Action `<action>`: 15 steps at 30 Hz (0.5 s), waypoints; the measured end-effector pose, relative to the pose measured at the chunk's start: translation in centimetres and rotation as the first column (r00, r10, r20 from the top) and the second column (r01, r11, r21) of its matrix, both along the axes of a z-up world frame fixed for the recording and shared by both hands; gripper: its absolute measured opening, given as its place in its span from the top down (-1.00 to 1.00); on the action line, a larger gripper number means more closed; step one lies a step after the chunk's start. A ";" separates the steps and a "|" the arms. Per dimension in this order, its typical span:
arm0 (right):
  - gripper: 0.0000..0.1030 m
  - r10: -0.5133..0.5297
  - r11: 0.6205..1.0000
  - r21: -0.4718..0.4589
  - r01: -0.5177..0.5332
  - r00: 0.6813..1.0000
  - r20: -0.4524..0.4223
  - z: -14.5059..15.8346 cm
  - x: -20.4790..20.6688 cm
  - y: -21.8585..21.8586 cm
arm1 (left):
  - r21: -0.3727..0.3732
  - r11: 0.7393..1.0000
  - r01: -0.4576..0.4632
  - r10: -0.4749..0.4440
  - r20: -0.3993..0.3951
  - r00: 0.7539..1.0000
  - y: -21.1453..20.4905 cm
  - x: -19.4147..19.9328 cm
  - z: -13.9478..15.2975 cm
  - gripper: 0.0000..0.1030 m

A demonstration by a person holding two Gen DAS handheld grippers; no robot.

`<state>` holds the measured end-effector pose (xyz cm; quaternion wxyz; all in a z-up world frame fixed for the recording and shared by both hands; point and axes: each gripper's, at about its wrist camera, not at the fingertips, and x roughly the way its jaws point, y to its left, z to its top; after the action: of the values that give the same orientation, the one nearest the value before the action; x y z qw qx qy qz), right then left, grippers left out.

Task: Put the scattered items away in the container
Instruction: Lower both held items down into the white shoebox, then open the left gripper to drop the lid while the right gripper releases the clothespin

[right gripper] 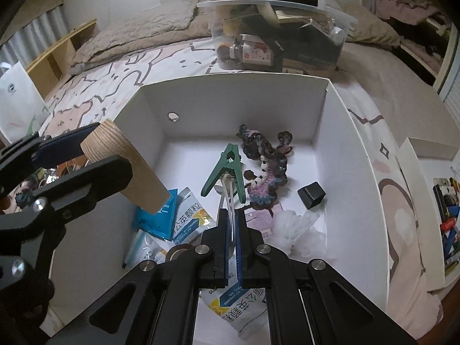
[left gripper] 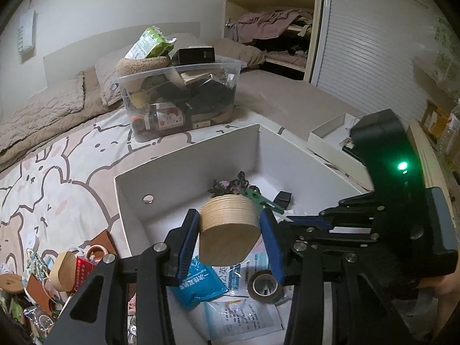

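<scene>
Over white box [left gripper: 187, 169], wooden cylinder's [left gripper: 228, 230] sides hidden

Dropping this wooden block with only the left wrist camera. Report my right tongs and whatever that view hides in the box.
Observer: The right tongs are shut, pointing down into the white box.
Operator: Name what lies right of the green clip.
Observer: A crumpled white plastic bag, just this side of the small black cube.
Operator: Now the block, side on.
Observer: The wooden block tilts, its lower end over the blue sachet.
</scene>
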<state>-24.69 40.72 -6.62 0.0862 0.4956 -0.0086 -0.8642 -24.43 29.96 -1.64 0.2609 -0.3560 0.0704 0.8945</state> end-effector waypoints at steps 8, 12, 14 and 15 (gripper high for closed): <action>0.93 0.017 1.000 -0.019 -0.016 1.000 0.018 -0.2 0.0 0.0 | -0.039 0.999 -0.015 0.015 0.024 1.000 0.5 -0.9 -0.6 0.15; 0.93 0.014 1.000 -0.023 -0.013 1.000 0.021 -0.2 0.1 0.2 | -0.055 0.998 -0.015 0.018 0.042 0.999 0.8 -1.4 -0.9 0.15; 0.93 0.013 1.000 -0.022 -0.012 1.000 0.021 -0.2 0.0 0.2 | -0.068 0.998 -0.012 0.016 0.056 0.998 1.0 -1.7 -1.2 0.15; 0.93 0.015 1.000 -0.024 -0.014 1.000 0.020 -0.2 0.1 0.2 | -0.076 0.997 -0.011 0.016 0.065 0.998 1.2 -1.9 -1.4 0.15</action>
<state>-24.64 40.94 -6.81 0.0983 0.5033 -0.0161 -0.8584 -26.32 31.14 -3.05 0.2434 -0.3954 0.0928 0.8808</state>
